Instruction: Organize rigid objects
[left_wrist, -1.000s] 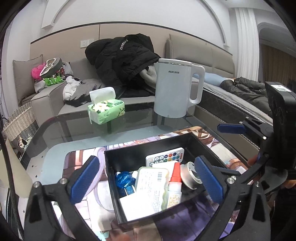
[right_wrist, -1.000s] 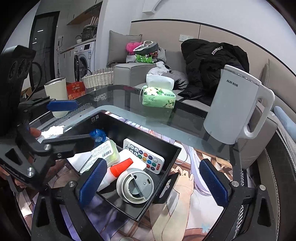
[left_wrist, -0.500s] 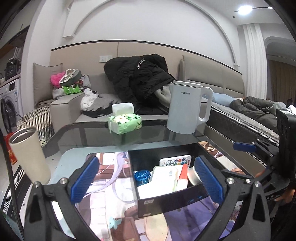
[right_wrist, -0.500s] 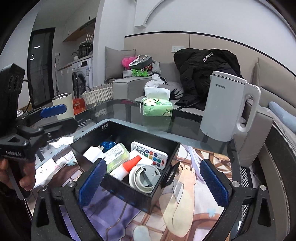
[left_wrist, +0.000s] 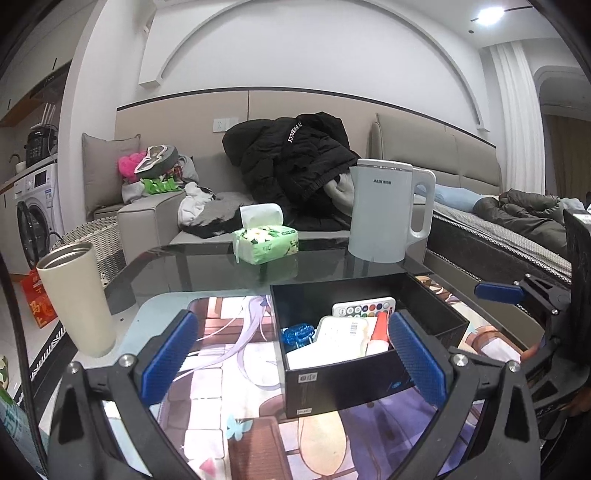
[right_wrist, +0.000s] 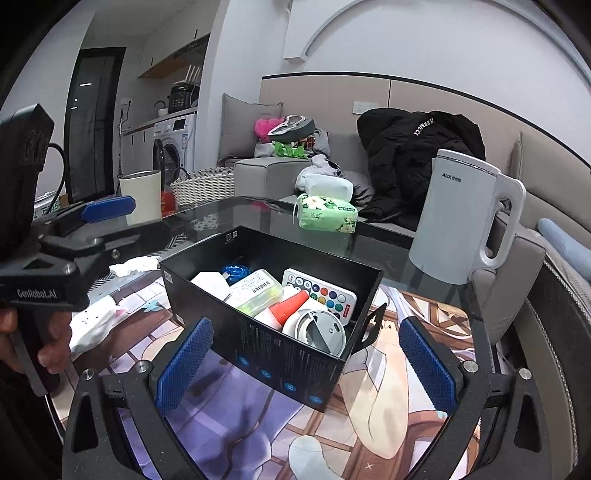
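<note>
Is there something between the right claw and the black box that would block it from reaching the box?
Nothing visible does. The right claw is open and empty, and the black box sits directly ahead of it on the printed mat, with only bare mat between them.

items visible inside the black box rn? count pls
6 in the black box: white adapter and blue piece at its far-left end, green-edged labelled case mid, red-capped bottle, round white lid near-right, remote behind it. More may lie underneath.
</note>
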